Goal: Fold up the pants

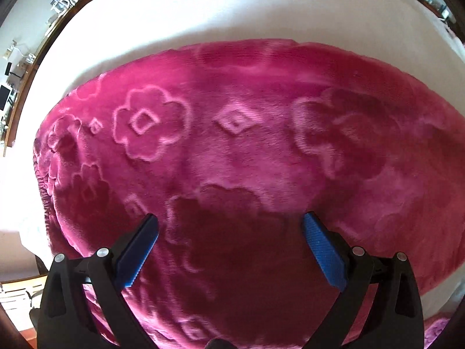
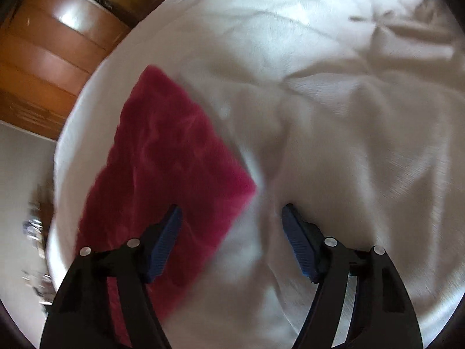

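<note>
The pink fleece pants [image 1: 247,160], embossed with flowers, lie flat on the white bedsheet [image 1: 203,14] near its edge. The left gripper [image 1: 231,224] points down over the fabric, jaws spread wide with nothing between the blue pads [image 1: 322,250]. The right gripper [image 2: 232,212] hangs above a corner of the pants [image 2: 162,157], jaws apart and pinching nothing.
</note>
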Action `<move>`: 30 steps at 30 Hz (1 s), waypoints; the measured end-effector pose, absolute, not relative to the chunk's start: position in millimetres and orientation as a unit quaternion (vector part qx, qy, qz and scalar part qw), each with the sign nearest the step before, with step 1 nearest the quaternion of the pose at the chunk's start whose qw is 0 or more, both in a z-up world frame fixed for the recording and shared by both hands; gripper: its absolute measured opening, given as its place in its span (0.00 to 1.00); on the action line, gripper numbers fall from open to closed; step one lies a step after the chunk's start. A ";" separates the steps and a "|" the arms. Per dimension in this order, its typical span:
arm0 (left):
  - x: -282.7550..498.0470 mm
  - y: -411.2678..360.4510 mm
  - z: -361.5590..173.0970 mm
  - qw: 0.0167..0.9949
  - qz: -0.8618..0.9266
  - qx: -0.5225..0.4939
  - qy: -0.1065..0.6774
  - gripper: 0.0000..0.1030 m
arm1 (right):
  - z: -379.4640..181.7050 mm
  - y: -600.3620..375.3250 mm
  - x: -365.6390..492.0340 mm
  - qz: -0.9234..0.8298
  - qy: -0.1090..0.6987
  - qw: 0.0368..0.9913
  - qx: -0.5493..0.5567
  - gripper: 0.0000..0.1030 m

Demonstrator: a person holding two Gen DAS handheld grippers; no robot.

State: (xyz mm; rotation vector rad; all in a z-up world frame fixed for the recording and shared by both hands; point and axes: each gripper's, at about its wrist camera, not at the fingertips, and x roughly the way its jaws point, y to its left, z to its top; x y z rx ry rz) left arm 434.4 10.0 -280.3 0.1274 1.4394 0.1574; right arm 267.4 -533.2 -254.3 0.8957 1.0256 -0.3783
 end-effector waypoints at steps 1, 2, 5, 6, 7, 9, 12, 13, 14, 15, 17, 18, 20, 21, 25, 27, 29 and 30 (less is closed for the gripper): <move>436.5 7.3 -282.4 0.747 0.074 0.059 0.658 0.95 | -258.7 -538.3 272.6 -0.163 0.467 0.758 0.425 0.63; 440.8 5.3 -283.9 0.746 0.078 0.059 0.659 0.95 | -261.2 -540.2 276.1 -0.158 0.466 0.757 0.429 0.58; 454.8 -12.3 -288.6 0.745 0.083 0.059 0.660 0.95 | -266.8 -544.1 285.2 -0.150 0.476 0.750 0.433 0.27; 460.4 -15.4 -289.0 0.745 0.084 0.061 0.659 0.95 | -263.9 -543.3 282.1 -0.151 0.479 0.748 0.433 0.20; 462.8 -15.7 -289.2 0.746 0.084 0.062 0.658 0.95 | -258.6 -544.7 281.8 -0.157 0.480 0.750 0.427 0.12; 471.0 -17.5 -285.9 0.749 0.083 0.066 0.654 0.95 | -232.6 -543.7 281.1 -0.175 0.469 0.773 0.389 0.11; 491.4 -25.5 -284.5 0.757 0.079 0.069 0.645 0.95 | -206.0 -543.4 275.3 -0.188 0.463 0.794 0.346 0.11; 496.9 -20.2 -282.1 0.758 0.079 0.071 0.643 0.95 | -207.6 -539.5 276.8 -0.189 0.474 0.795 0.329 0.11; 503.3 -21.2 -283.0 0.758 0.081 0.073 0.643 0.95 | -217.6 -535.8 280.2 -0.193 0.497 0.791 0.301 0.11; 509.9 -22.4 -284.9 0.758 0.080 0.071 0.643 0.95 | -228.7 -532.8 283.2 -0.198 0.516 0.784 0.282 0.12; 521.6 -23.2 -286.0 0.757 0.080 0.064 0.645 0.95 | -248.7 -530.7 286.2 -0.205 0.543 0.771 0.261 0.19; 526.2 -23.4 -285.8 0.758 0.079 0.062 0.645 0.95 | -247.7 -530.5 284.7 -0.208 0.536 0.774 0.265 0.20; 535.4 -22.0 -290.2 0.760 0.073 0.061 0.643 0.95 | -237.2 -528.8 280.9 -0.228 0.523 0.778 0.265 0.29; 537.1 -11.6 -287.9 0.760 0.070 0.060 0.643 0.95 | -230.9 -526.3 277.9 -0.246 0.516 0.780 0.255 0.31; 536.7 -1.5 -281.6 0.764 0.064 0.050 0.640 0.95 | -193.5 -506.3 274.1 -0.321 0.475 0.802 0.166 0.34; 536.7 3.9 -279.7 0.767 0.062 0.044 0.637 0.95 | -182.1 -487.1 279.3 -0.297 0.462 0.823 0.141 0.36; 537.8 8.2 -278.5 0.767 0.060 0.042 0.637 0.95 | -182.0 -470.8 305.6 -0.258 0.464 0.841 0.107 0.38; 537.2 11.5 -277.1 0.767 0.060 0.041 0.637 0.95 | -185.1 -461.4 313.8 -0.238 0.469 0.845 0.098 0.39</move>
